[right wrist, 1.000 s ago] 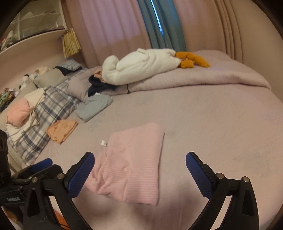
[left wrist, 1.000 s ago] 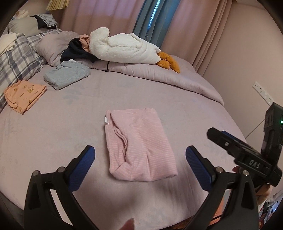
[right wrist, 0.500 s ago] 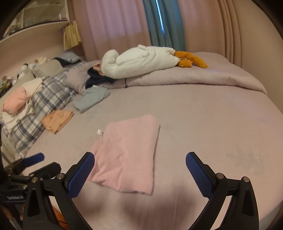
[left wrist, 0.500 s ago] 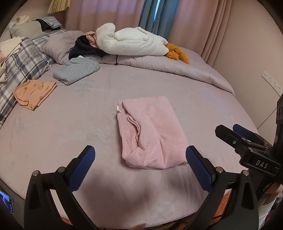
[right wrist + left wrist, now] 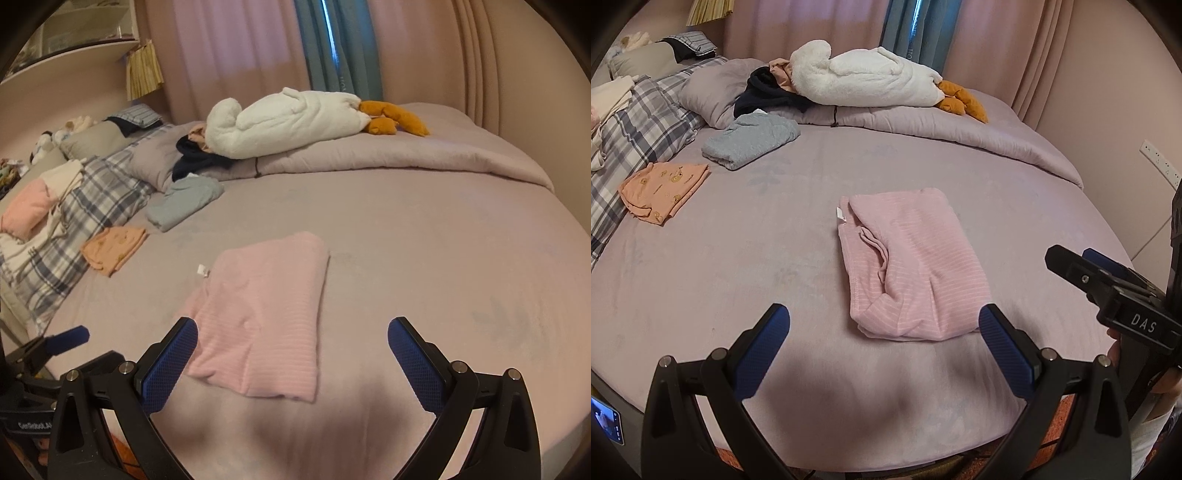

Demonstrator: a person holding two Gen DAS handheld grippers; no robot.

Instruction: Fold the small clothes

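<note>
The pink garment (image 5: 916, 266) is lying folded on the bed (image 5: 738, 258) as both grippers, fingers spread and empty, are backing away, suggesting this piece is finished.

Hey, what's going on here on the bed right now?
A person is folding small clothes with two handheld grippers. The left gripper and right gripper both hang open above the bed, holding nothing. A pink garment lies folded in front of them. A grey garment and an orange one lie folded farther back.
</note>
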